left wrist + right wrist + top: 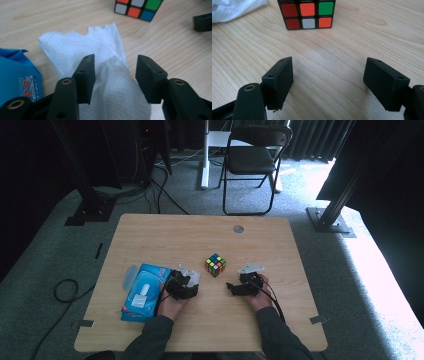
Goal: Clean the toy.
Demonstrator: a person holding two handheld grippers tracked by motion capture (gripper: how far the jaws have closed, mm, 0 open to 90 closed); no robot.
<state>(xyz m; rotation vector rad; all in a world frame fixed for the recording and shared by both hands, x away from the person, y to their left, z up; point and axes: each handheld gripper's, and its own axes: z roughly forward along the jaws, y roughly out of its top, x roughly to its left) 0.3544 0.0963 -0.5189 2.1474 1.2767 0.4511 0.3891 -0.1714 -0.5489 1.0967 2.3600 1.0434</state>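
Two grippers rest on the wooden table [150,232]. The left gripper [115,75] has its jaws apart around a white tissue [100,50], beside the blue packet [145,292]. The right gripper [328,80] is spread wide over bare wood, near the cube [215,265].

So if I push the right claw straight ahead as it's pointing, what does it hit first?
Probably the Rubik's cube. The open right claw has bare table ahead, then the cube, slightly left of centre; depth is hard to judge.
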